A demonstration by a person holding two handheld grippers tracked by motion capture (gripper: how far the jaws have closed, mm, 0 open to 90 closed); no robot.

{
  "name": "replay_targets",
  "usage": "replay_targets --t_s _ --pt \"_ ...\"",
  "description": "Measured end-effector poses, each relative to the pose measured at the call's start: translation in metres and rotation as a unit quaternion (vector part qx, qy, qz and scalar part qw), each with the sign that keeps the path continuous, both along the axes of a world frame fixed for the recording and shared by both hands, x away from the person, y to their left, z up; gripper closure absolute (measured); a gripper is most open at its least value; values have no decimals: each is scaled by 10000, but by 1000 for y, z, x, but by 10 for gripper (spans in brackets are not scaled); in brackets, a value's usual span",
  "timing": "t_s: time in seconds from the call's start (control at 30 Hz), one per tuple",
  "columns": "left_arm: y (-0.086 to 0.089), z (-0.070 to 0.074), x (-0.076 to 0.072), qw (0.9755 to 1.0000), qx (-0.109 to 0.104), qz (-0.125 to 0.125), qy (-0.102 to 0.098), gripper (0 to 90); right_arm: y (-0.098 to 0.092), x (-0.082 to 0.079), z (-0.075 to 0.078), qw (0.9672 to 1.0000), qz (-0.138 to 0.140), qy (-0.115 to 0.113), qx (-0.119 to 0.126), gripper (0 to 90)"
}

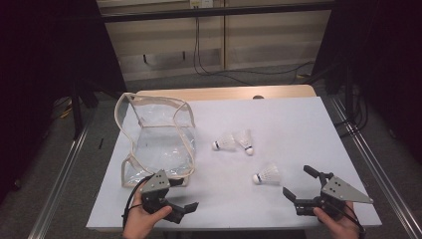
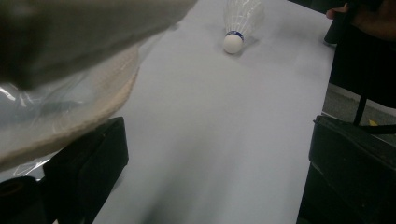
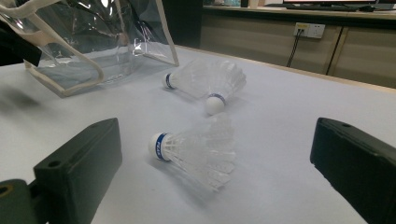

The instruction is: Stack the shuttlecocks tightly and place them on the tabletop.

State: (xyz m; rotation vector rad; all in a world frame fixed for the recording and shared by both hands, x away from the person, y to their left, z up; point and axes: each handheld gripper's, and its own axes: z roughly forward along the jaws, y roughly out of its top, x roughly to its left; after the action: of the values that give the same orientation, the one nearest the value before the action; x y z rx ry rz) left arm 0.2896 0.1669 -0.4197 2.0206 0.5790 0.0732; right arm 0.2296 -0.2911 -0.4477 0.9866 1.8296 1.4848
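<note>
— Three white feathered shuttlecocks lie on the pale table [image 1: 298,124], and none is in the bag yet. Start at the left: what have you got there?

— At the near left my left gripper [image 1: 174,196] sits just beside the near bottom corner of the clear plastic bag with cream fabric trim [image 1: 154,139]. Its jaws stand apart with nothing between them; in the left gripper view the cream edge [image 2: 93,107] lies over the left jaw but is not pinched.

— And the middle of the table?

— Two shuttlecocks lie touching, right of the bag: one [image 1: 225,143] with its cork pointing left, the other [image 1: 245,141] with its cork toward me.

— Then the right?

— The third shuttlecock [image 1: 267,174] lies nearer me, cork to the left, well apart from the pair. My right gripper [image 1: 298,185] is at the near right, jaws wide apart and empty, aimed at it; in the right gripper view that shuttlecock [image 3: 196,151] lies between the jaws but farther off.

— So which step is this?

— I judge it the approach to the first pick. Next I must push the right gripper forward until the jaws flank the cork end, close gently so the feathers aren't crushed, and have the left take the bag's rim to hold the mouth open.
</note>
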Motion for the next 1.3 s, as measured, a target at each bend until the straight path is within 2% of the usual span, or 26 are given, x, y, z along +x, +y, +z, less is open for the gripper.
replay_targets --t_s 0.2,0.53,0.77,1.3 --pt "6 -1 1 10000 50 -12 -83 47 1 0 0 10000 2 -26 -34 17" --pt "10 0 0 10000 13 18 -65 47 1 0 0 10000 6 -26 -35 17" --pt "18 1 -2 9998 -78 147 -114 46 1 0 0 10000 1 -18 -37 17" --pt "41 2 2 9987 -122 448 -195 38 1 0 0 10000 -9 -18 -50 17"
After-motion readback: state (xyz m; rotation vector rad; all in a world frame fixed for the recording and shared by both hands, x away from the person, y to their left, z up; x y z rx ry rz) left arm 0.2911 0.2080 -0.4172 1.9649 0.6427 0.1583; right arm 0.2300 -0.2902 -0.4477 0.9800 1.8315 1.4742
